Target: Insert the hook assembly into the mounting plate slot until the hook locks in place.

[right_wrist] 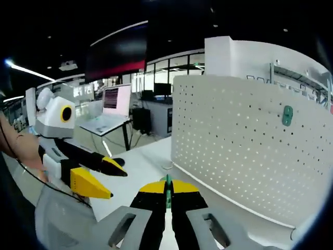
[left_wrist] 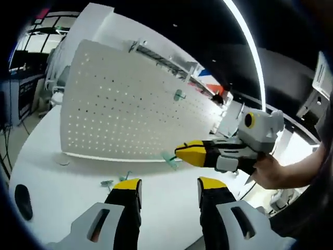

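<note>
The right gripper [right_wrist: 166, 195] was clenched on a small green hook [right_wrist: 167, 188], a thin sliver standing up between its closed yellow tips. In the left gripper view that same gripper [left_wrist: 179, 151] came in from the right, with the hook [left_wrist: 169, 160] at its tip, just short of the foot of the pegboard [left_wrist: 125, 104]. The left gripper [left_wrist: 169, 188] was released, jaws well apart and holding nothing; in the right gripper view its jaws [right_wrist: 101, 177] also stood parted.

The relation that mattered: the pegboard [right_wrist: 239, 151] stood upright on the white table [left_wrist: 67, 182], ahead of the held hook and slightly to its right in the right gripper view, so the right hand was clearly the nearer one. The hook's long axis ran along the jaws, toward the board's perforated face.

In front of the pegboard, two more green pieces [left_wrist: 115, 179] lay loose on the table, near the left gripper. Higher on the pegboard, one green hook [right_wrist: 287, 115] was already mounted. The board's face below it was bare holes, leaving open room; its lower edge met the table, so I judged that the approach had to stay above that edge.
</note>
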`<state>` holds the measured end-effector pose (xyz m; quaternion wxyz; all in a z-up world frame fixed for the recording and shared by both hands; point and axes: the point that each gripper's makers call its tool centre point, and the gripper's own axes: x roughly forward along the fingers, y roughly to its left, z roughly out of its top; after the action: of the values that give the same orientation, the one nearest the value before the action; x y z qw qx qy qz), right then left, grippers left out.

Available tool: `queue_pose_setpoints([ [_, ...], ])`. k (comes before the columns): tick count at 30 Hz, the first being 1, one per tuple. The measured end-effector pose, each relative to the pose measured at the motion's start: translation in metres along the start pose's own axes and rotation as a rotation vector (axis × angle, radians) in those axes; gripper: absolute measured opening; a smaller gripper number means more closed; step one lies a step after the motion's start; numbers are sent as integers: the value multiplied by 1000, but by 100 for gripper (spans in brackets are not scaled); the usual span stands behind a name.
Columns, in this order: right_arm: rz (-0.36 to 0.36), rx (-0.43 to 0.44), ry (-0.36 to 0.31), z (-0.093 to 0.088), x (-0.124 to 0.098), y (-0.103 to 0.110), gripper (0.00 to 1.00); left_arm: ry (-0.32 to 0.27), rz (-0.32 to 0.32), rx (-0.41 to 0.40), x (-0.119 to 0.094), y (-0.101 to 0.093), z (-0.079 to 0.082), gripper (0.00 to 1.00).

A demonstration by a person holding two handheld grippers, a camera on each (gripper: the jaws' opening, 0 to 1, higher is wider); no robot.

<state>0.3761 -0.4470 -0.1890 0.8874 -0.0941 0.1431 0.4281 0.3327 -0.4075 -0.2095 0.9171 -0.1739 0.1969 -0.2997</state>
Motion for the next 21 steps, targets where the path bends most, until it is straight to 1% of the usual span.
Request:
queue_pose_setpoints([
  [5, 14, -19, -45, 20, -13, 17, 0, -2, -6, 9, -2, -8, 1, 44],
  [8, 26, -18, -63, 27, -19, 25, 0, -6, -16, 10, -3, -16, 3, 44],
  [14, 39, -20, -84, 32, -26, 38, 0, -21, -37, 10, -5, -28, 8, 43],
  [18, 44, -7, -93, 34, -31, 44, 0, -37, -28, 6, -6, -28, 11, 43],
  [21, 49, 4, -102, 34, -32, 47, 0, -41, -36, -15, -7, -29, 12, 40],
])
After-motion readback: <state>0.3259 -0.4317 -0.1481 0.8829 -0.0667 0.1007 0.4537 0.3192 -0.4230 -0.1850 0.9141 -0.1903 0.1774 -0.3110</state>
